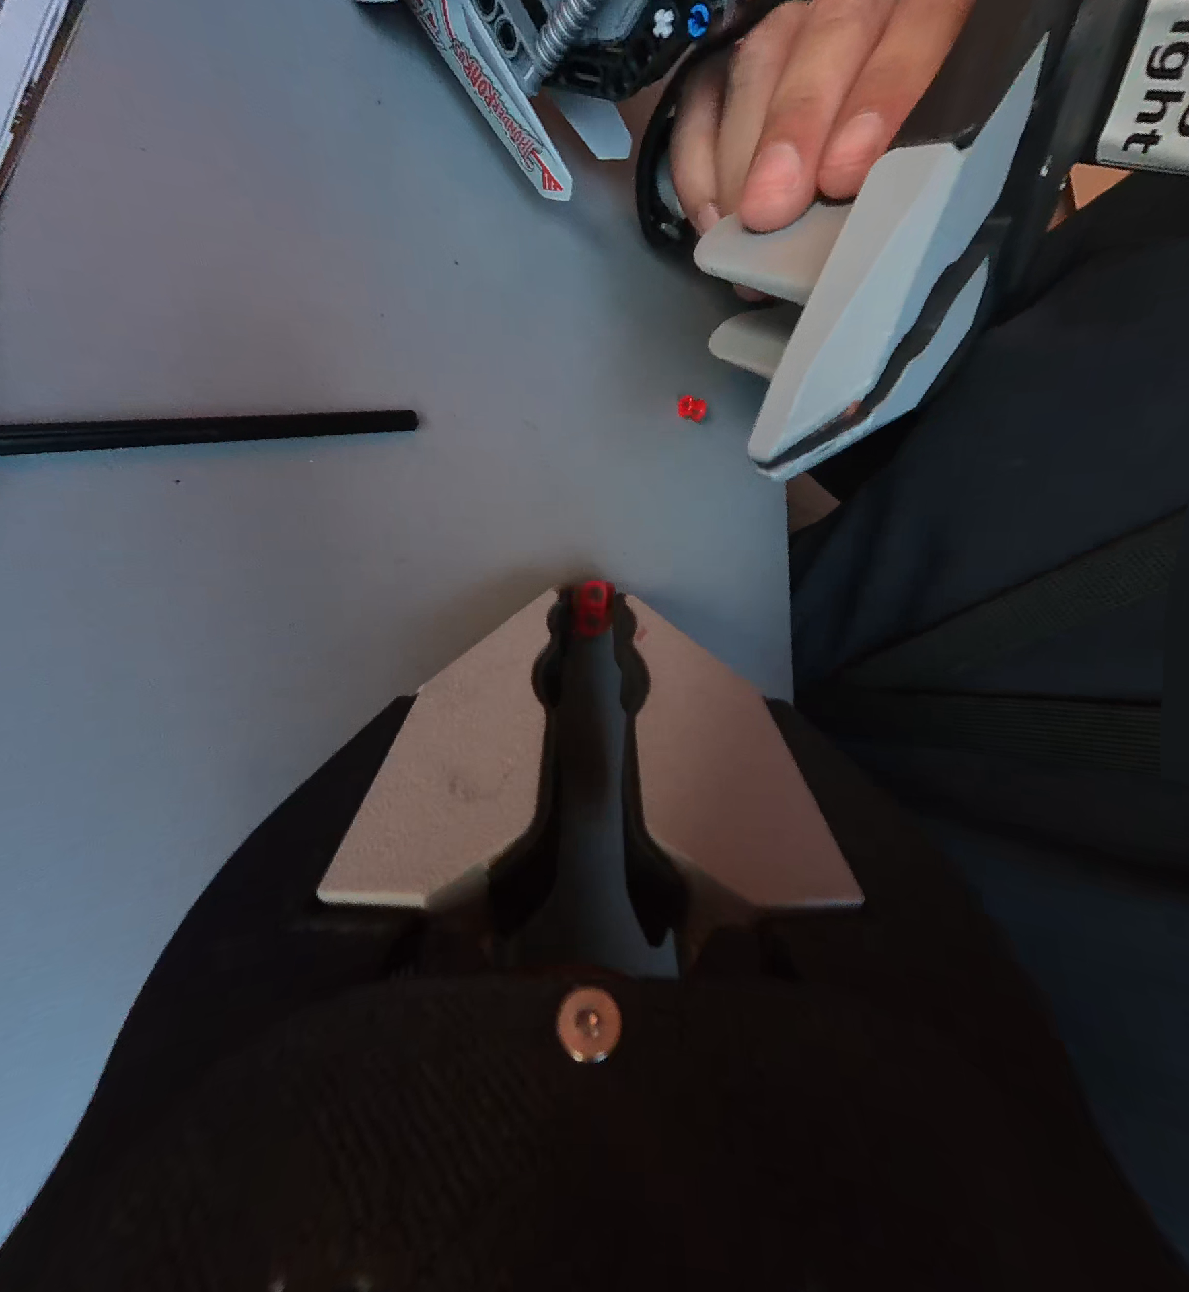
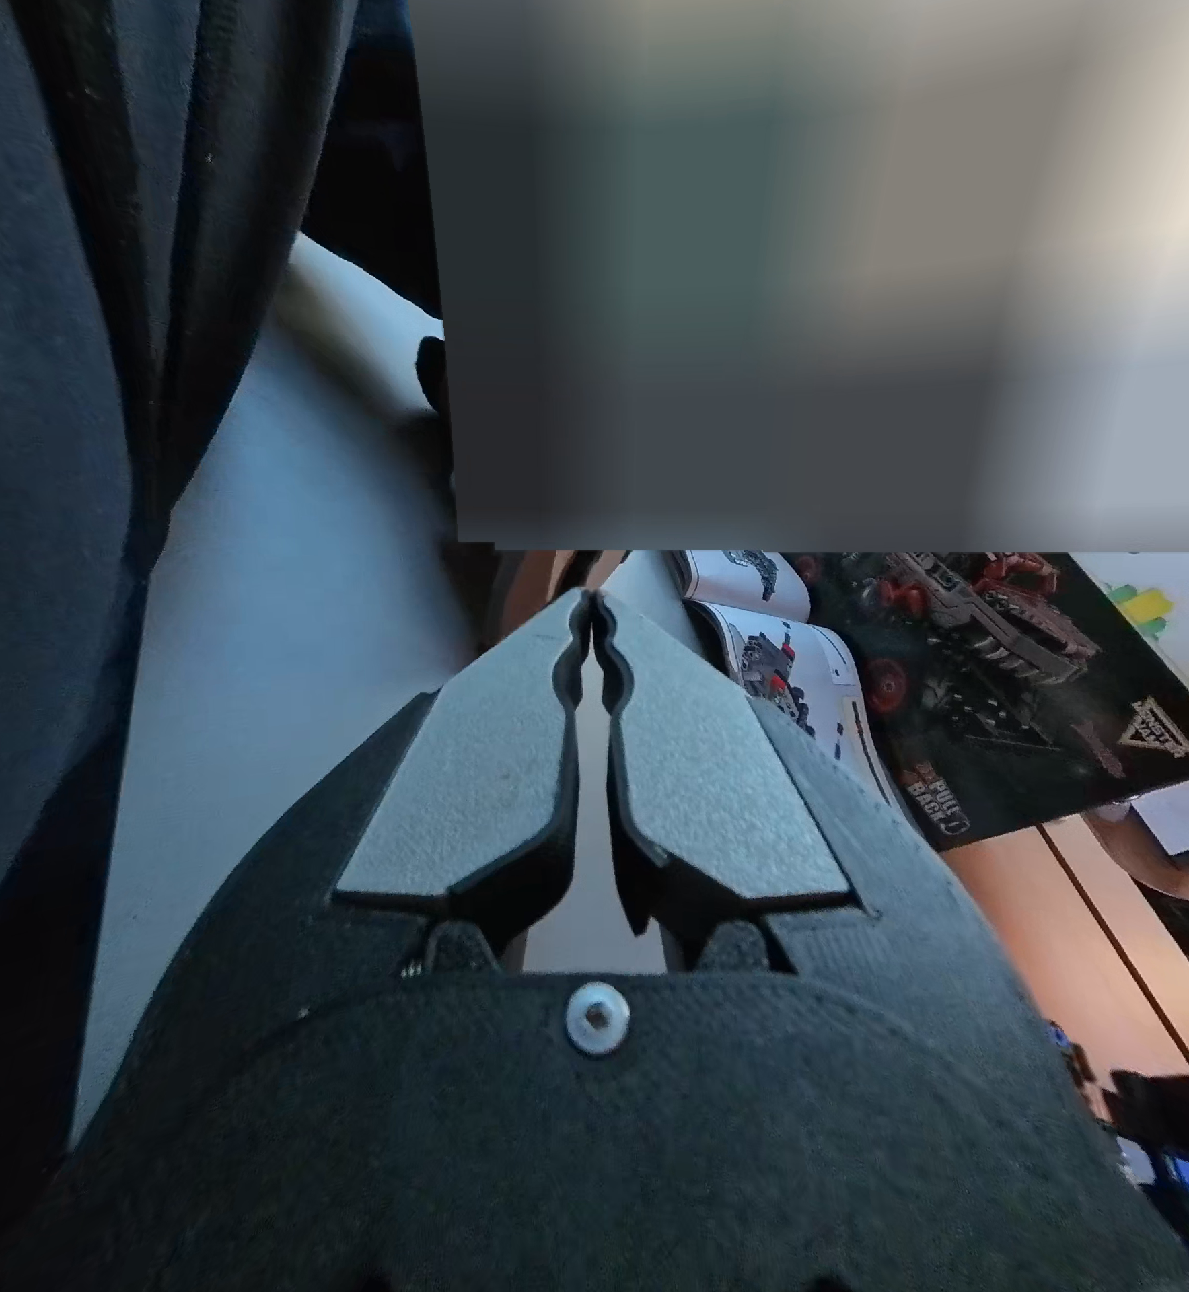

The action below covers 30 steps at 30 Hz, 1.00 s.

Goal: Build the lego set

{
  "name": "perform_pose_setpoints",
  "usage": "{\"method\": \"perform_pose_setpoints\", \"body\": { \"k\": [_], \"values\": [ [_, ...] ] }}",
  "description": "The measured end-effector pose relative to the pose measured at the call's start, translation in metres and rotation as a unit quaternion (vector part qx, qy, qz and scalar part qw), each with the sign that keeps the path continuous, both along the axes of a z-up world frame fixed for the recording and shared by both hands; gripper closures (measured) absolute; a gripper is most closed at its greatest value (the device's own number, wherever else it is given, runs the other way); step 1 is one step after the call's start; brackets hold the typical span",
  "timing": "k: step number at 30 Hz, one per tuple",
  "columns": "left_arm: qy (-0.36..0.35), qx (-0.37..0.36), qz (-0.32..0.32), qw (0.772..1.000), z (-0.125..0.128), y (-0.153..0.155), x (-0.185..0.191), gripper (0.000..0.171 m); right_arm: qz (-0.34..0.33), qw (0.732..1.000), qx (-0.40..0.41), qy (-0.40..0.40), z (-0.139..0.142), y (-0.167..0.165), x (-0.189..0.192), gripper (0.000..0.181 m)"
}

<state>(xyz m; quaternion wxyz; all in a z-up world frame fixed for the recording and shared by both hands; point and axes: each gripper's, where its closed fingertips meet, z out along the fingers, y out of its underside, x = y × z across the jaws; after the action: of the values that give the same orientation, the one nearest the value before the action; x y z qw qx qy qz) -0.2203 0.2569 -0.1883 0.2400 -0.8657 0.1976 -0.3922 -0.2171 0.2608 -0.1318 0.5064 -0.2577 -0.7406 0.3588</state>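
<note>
While our left gripper pinches a small red lego piece between its fingertips at the centre of the left wrist view, a second red piece lies loose on the grey table, above and to the right of the first and well apart from it. We see a long black axle lying flat across the left half of that frame. At the top edge sits the partly built lego model, with a grey printed panel pointing down toward the middle. Our right gripper comes in from the upper right, a hand wrapped on its trigger.

From the right wrist view, our right gripper has its fingertips pressed together with nothing between them. Past them, at right of centre, an open instruction booklet lies beside the dark lego box. Dark clothing fills the left side.
</note>
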Motion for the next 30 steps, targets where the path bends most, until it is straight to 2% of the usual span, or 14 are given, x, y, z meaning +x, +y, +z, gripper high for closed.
{"method": "perform_pose_setpoints", "body": {
  "k": [10,18,23,30],
  "values": [
    [0.010,0.016,0.026,0.999,0.001,0.003,-0.007,0.158,-0.009,1.000,0.014,-0.004,-0.002,-0.003,0.001,0.181],
    [0.054,0.057,0.067,0.995,0.002,-0.004,-0.027,0.146,-0.020,1.000,-0.006,0.004,0.004,0.000,0.003,0.181],
    [0.078,0.089,0.073,0.990,0.001,-0.011,-0.034,0.145,-0.020,0.999,-0.035,0.018,0.013,0.002,0.005,0.181],
    [0.064,0.086,0.073,0.992,0.000,-0.011,-0.035,0.146,-0.013,0.998,-0.059,0.018,0.017,0.001,0.007,0.181]
  ]
}}
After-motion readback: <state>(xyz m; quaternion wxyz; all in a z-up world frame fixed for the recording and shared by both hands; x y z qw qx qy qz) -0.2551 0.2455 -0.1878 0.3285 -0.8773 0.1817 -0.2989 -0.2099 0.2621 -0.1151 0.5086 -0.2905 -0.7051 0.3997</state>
